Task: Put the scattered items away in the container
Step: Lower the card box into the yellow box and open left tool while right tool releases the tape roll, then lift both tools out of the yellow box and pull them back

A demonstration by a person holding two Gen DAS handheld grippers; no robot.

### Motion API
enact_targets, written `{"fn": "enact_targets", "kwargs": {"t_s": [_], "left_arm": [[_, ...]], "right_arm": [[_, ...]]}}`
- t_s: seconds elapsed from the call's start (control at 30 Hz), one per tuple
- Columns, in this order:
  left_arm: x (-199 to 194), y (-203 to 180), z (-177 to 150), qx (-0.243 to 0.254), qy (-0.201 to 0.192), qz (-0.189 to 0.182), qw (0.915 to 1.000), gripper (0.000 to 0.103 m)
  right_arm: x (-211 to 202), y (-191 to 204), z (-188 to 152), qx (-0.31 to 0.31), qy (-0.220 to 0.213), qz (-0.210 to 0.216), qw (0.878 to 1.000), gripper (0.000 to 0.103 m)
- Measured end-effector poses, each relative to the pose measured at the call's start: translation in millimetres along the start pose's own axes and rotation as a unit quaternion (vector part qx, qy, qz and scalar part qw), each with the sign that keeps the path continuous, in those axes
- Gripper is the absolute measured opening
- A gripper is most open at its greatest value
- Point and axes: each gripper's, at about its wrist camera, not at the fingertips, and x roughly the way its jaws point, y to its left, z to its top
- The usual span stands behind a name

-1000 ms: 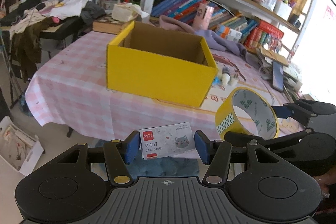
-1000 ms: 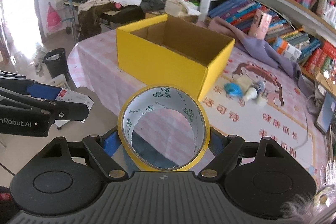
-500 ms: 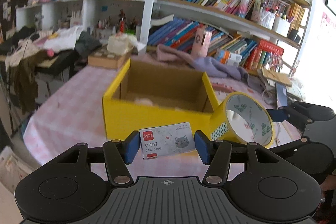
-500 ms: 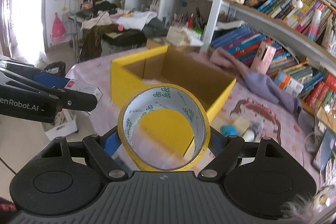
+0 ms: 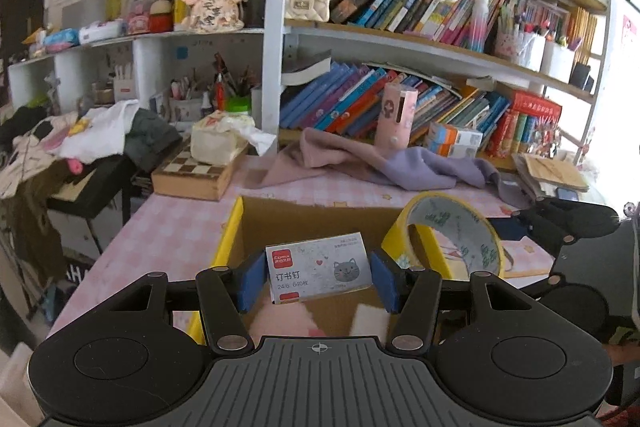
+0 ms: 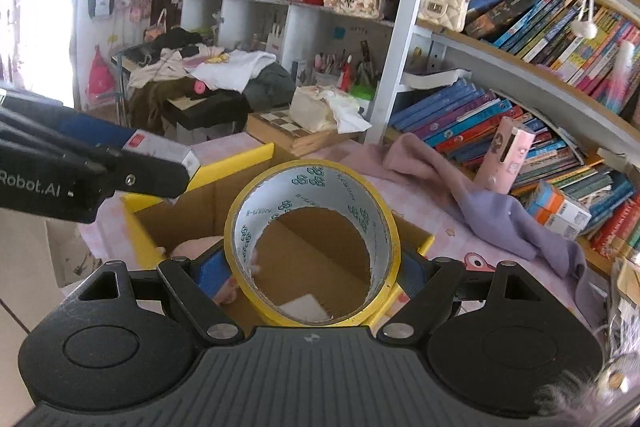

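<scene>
The left gripper [image 5: 318,277] clamps a small box of staples [image 5: 319,267] between its blue pads [image 5: 251,279], holding it level over the open yellow cardboard box [image 5: 231,227], near the box's left wall. Beside it, the right gripper [image 6: 316,267] grips a roll of yellow tape [image 6: 312,241] by its outer rim, the roll standing on edge with its hole facing the camera, above the right half of the same box. Through the hole the brown cardboard floor shows. A pink soft item [image 6: 192,247] and a white piece [image 6: 306,307] lie inside on the box's floor. The box sits on a pink checked tablecloth [image 5: 168,227], toward the table's near edge; a lilac cloth [image 5: 400,167] and a chessboard case [image 5: 196,175] lie along the far edge below the bookshelves [image 5: 440,11].
</scene>
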Motion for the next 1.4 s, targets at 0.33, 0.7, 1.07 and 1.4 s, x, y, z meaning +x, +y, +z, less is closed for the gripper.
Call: {"fn": "enact_targets", "kwargs": {"t_s": [0.33,0.7,1.07,1.4], "left_arm": [[97,15,21,0.010,0.096,-0.005,0.9953,0.056],[177,27,14,0.001,0.188,0.007,0.9822,0.056],[163,22,22,0.014,0.161,0.004,0.9869,0.079],[87,13,38,0.005,0.061,0.014,0.9980,0.084]], "right_arm": [[90,-14,8,-0.043,0.091,0.049,0.994,0.082],[164,-3,5,-0.135,0.200,0.078,0.967,0.082],[157,-1,12,-0.129,0.173,0.069,0.974,0.094],[95,-1,29,-0.096,0.089,0.046,0.990,0.094]]}}
